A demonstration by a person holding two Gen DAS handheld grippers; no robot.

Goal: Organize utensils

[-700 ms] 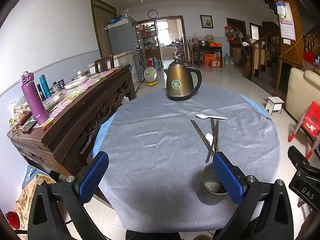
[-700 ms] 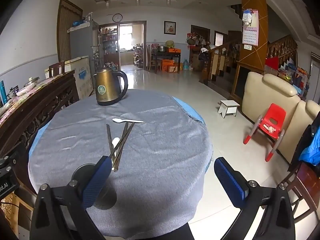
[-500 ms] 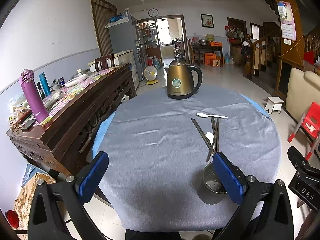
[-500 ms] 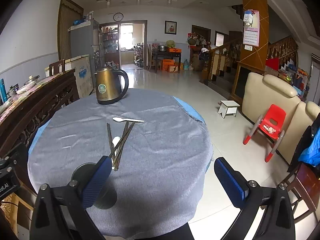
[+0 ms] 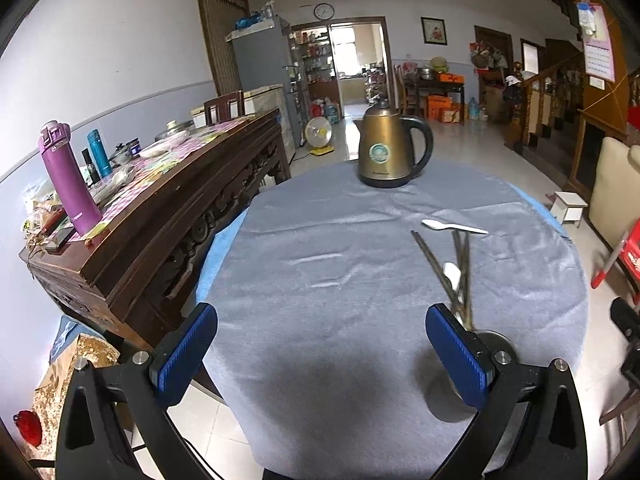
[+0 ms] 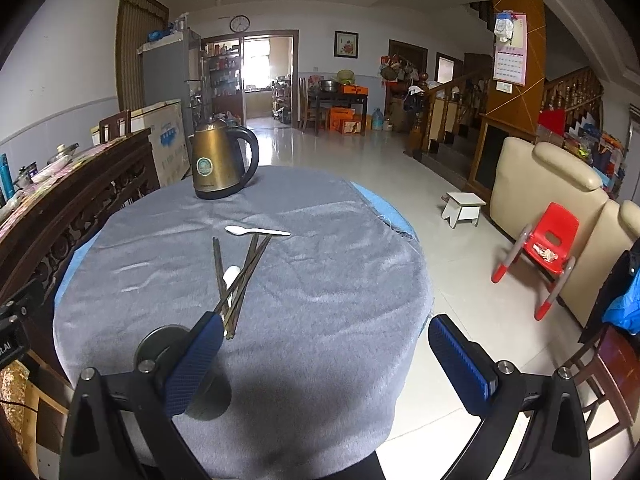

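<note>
A round table with a grey cloth (image 5: 340,280) (image 6: 320,280) holds several dark chopsticks (image 5: 434,268) (image 6: 244,276), a white spoon (image 5: 452,227) (image 6: 256,231) beyond them and a second white spoon (image 5: 453,272) (image 6: 231,274) among them. A metal utensil cup (image 5: 492,340) (image 6: 164,344) stands at the near edge, partly hidden behind a finger in each view. My left gripper (image 5: 320,354) is open and empty above the near table edge. My right gripper (image 6: 326,364) is open and empty, right of the cup.
A bronze kettle (image 5: 384,152) (image 6: 218,162) stands at the table's far side. A dark wooden sideboard (image 5: 140,208) with bottles is left of the table. A red child's chair (image 6: 548,248), a cream sofa (image 6: 552,184) and a small white stool (image 6: 462,206) are to the right.
Both grippers have dropped lower and moved slightly forward over the table edge; the cup now sits nearer the fingers. Both stay open. The utensils have not moved.
</note>
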